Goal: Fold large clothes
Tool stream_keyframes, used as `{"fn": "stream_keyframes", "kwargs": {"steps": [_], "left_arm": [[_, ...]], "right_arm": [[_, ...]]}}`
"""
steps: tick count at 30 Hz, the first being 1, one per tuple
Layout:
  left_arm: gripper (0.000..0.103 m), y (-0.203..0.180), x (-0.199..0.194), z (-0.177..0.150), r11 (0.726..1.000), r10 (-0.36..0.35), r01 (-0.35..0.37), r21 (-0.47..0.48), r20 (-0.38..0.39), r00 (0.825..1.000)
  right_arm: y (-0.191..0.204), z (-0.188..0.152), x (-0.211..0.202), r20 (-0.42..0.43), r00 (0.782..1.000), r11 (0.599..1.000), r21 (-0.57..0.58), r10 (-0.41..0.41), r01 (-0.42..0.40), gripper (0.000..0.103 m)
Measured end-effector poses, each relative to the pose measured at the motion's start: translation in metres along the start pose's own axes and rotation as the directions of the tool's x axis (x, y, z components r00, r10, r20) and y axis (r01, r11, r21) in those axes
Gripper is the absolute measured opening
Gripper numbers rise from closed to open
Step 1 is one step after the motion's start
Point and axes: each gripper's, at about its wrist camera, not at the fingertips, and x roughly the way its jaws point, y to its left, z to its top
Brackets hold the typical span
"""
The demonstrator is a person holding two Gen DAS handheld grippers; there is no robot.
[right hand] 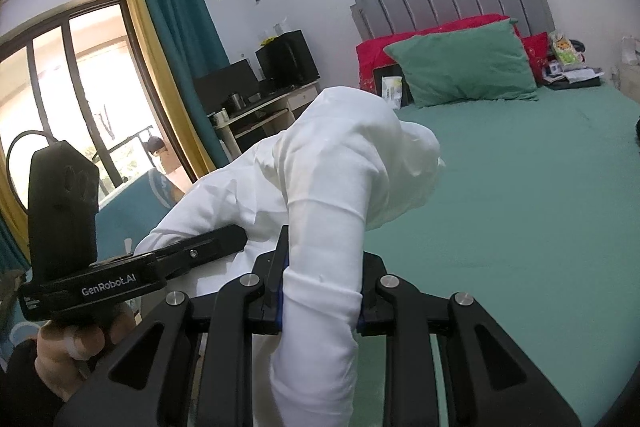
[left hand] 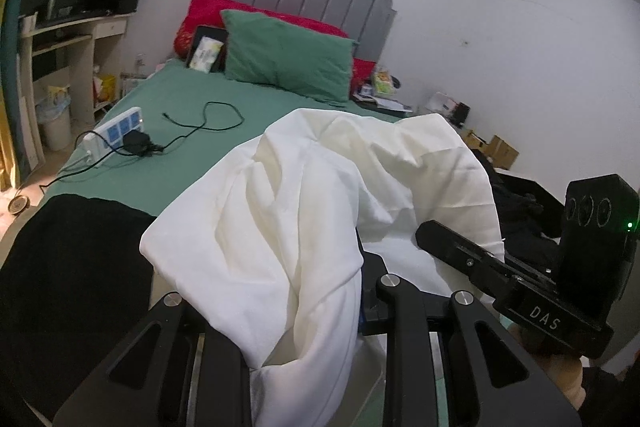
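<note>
We cannot see the left gripper (left hand: 320,291) fingertips: the white garment (left hand: 304,211) drapes over them at lower centre. In the right wrist view, cloth likewise covers the right gripper (right hand: 320,299) pads. The garment's lower folds run off both bottom edges. Nightstand items (right hand: 568,63), upper right, are too small to identify.

1. You hold a plain white garment (left hand: 304,195) in black tools.
2. Your bed sheet (right hand: 520,195) is plain green, the near pillow (left hand: 288,55) green, the far one (left hand: 208,11) red.
3. Curtains (right hand: 176,11) are teal, yellow-edged.

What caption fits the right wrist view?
Right gripper clamps a white garment above a green bed.
</note>
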Motion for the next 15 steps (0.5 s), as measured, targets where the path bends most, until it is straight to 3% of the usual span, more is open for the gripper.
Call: {"fn": "stream_keyframes", "kwargs": {"steps": [7, 15], "left_arm": [[0.027, 0.037, 0.031, -0.009, 0.996, 0.032, -0.036, -0.082, -0.046, 0.998], [0.027, 0.072, 0.091, -0.047, 0.989, 0.057, -0.082, -0.126, -0.187, 0.981]], "right_arm": [[-0.011, -0.010, 0.040, -0.047, 0.999, 0.999, 0.023, 0.024, -0.023, 0.024], [-0.042, -0.049, 0.086, -0.157, 0.987, 0.995, 0.097, 0.033, -0.018, 0.024]]}}
